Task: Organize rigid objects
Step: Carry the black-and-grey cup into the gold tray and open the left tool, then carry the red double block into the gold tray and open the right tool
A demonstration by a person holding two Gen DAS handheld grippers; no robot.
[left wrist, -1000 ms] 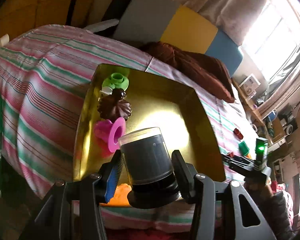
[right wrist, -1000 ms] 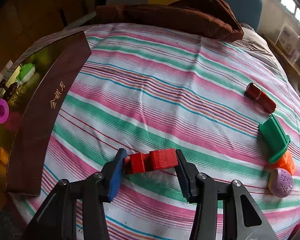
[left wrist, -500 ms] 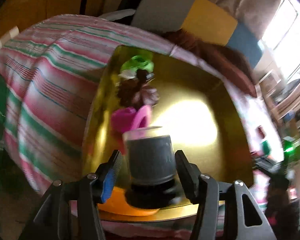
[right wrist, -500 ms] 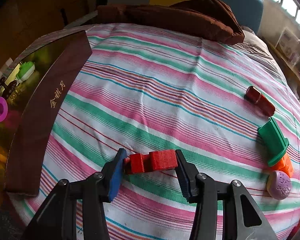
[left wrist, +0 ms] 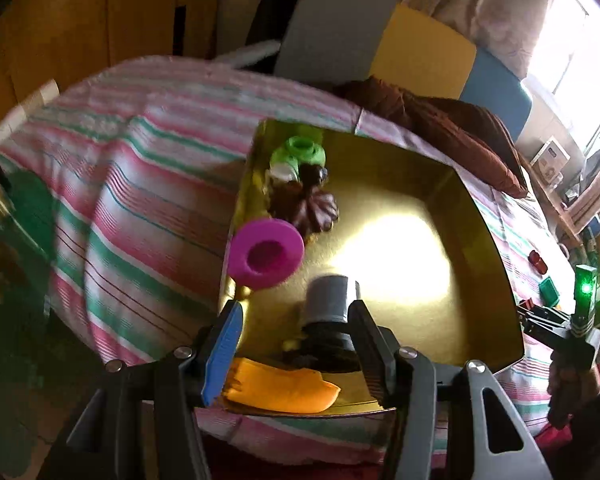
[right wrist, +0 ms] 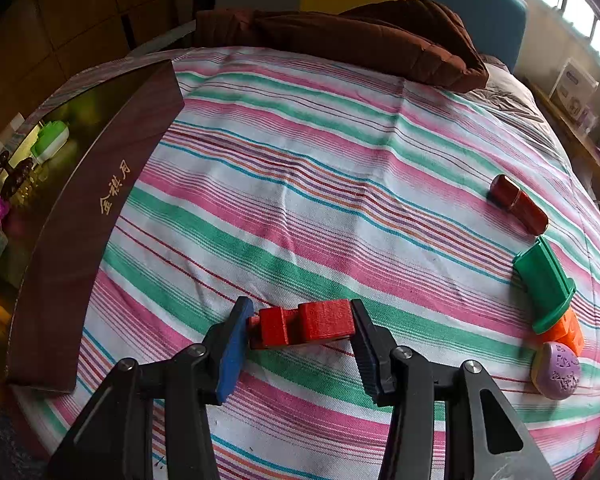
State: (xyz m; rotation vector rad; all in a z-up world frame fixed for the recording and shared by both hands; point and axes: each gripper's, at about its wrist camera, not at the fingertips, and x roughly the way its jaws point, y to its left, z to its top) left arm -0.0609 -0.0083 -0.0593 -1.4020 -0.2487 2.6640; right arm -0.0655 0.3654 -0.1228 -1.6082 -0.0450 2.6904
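Note:
In the left wrist view a gold tray lies on the striped bed. In it are a green piece, a dark brown flower-shaped piece, a pink funnel-shaped piece, an orange piece and a grey cylinder on a black base. My left gripper is open; the cylinder stands in the tray by its right finger. In the right wrist view my right gripper is shut on a red block resting on the bedspread.
On the bed at the right lie a dark red cylinder, a green piece, an orange piece and a purple stone-shaped piece. The tray's brown outer wall is left of the right gripper. A brown pillow lies at the head.
My left gripper has opened and let go of the grey cylinder, which now stands in the tray. The left view has shifted. The right gripper and red block have stayed put.

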